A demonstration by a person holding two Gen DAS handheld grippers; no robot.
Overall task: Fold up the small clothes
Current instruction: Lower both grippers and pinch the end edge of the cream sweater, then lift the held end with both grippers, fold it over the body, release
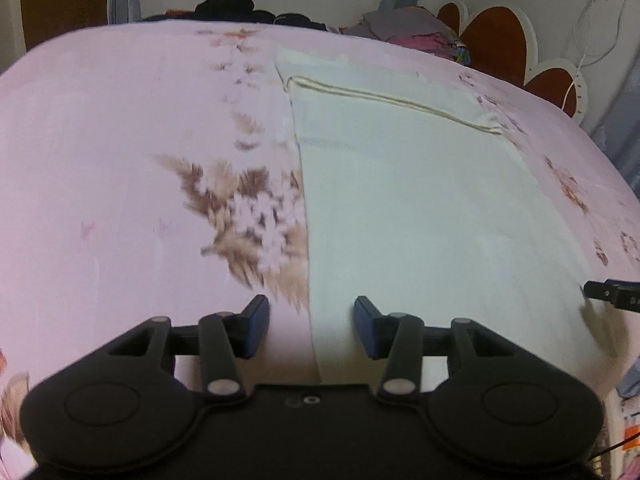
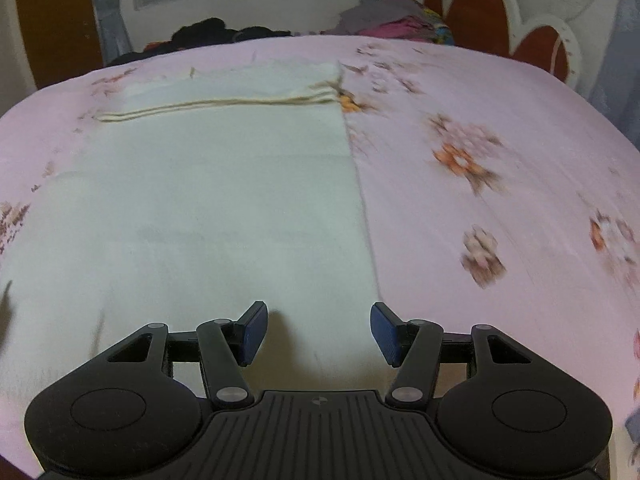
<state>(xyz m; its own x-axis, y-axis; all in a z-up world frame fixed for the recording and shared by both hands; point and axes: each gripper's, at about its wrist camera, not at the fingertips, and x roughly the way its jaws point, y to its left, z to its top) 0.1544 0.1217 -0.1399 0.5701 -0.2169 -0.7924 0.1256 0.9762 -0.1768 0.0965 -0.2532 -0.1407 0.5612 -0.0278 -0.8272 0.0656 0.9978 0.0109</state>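
Left wrist view: left gripper (image 1: 311,326) hovers over the bed (image 1: 100,152), jaws spread, nothing between the blue pads (image 1: 256,326). Cloth (image 1: 420,208), pale cream, lies flat on the pink floral sheet; its left edge runs straight up between the jaws. Far part of the cloth shows a folded layer with a stitched hem across it. Tip of the right gripper (image 1: 612,294) enters at the picture's right edge, over the cloth's near right part; contact cannot be told

Right wrist view: right gripper (image 2: 320,334), jaws spread, pads (image 2: 386,334) empty. Cloth (image 2: 200,208) right edge runs between the jaws; left pad over cloth, right pad over bare sheet (image 2: 500,120). Picture blurred toward the right

Far edge of the bed: dark clothes (image 2: 208,30) and a pile of grey and pink ones (image 2: 392,18). Headboard (image 2: 476,12), red-brown scallops with white rims, at the far right corner
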